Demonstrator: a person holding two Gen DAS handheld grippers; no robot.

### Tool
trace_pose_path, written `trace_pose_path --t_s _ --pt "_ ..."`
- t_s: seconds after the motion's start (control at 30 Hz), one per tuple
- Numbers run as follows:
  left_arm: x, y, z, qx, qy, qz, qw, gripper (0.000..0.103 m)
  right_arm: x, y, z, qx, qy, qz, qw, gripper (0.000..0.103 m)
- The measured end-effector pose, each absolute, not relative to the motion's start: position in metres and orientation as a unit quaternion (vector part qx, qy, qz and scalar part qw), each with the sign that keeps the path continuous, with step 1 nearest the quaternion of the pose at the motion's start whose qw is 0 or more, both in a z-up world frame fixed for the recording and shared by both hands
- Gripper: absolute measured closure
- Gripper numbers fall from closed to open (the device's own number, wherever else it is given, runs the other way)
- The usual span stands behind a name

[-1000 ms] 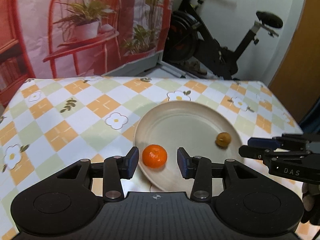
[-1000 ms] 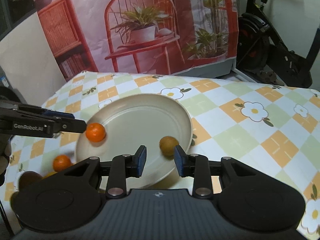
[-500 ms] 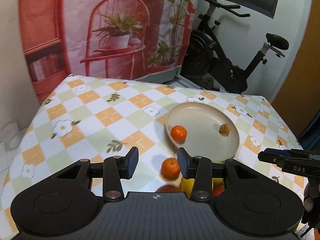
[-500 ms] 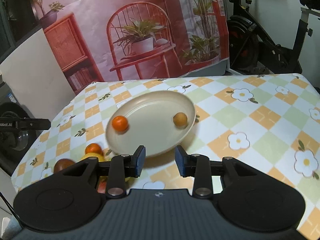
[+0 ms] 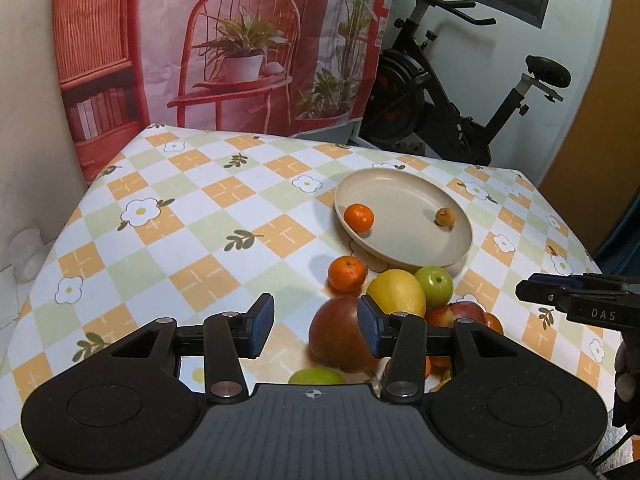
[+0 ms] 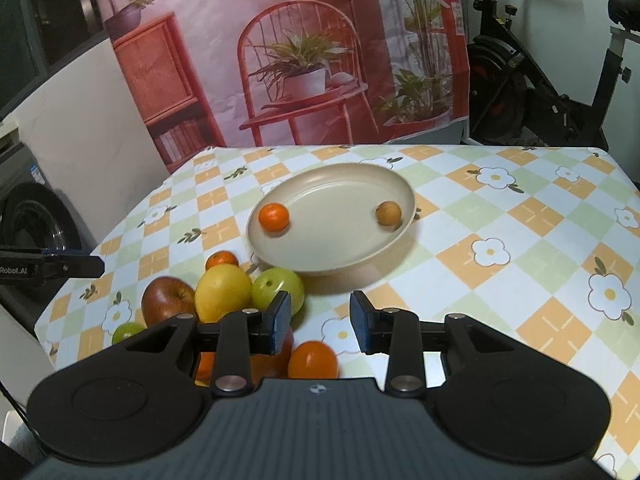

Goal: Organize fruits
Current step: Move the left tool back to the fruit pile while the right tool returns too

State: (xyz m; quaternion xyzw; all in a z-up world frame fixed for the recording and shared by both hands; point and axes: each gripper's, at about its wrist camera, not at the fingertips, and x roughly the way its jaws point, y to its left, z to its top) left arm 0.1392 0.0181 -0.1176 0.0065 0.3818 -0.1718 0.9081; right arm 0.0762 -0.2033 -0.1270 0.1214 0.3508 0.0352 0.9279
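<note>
Both drawn back from the beige round plate [image 5: 400, 171] toward the near side of the bench [image 5: 200, 240] with the chequered flower cloth. Left lying on the plate: small orange mandarin [image 5: 359, 217] at the left, small brown round fruit [image 5: 445, 216] at the right, well apart. Left hand-held gripper [image 5: 314, 330] just opened wider, spread, pinching nothing, dark red apple [image 5: 336, 340] behind its right pad. Right hand-held gripper [image 6: 320, 322] slightly spread, empty. Probably two fruits delivered; near pile with yellow round fruit [image 5: 396, 294] and green apple [image 5: 434, 282] not yet sorted.
</note>
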Motion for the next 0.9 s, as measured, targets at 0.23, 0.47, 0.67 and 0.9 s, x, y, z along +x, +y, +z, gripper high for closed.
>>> trace_pose_path --t_s 0.23,0.47,0.67,0.9 --pt "0.135 0.025 -0.133 0.002 0.396 -0.168 0.903 0.053 0.071 -0.202 -0.136 0.119 0.364 0.033 0.923 0.064" --pt "0.136 0.029 -0.143 0.003 0.414 -0.165 0.895 0.046 0.071 -0.2 -0.138 0.12 0.368 0.032 0.921 0.064" --pt "0.132 0.019 -0.161 0.018 0.433 -0.176 0.884 0.044 0.071 -0.2 -0.14 0.122 0.371 0.032 0.92 0.064" --pt "0.134 0.016 -0.177 0.025 0.454 -0.175 0.873 0.044 0.07 -0.202 -0.142 0.127 0.373 0.031 0.919 0.062"
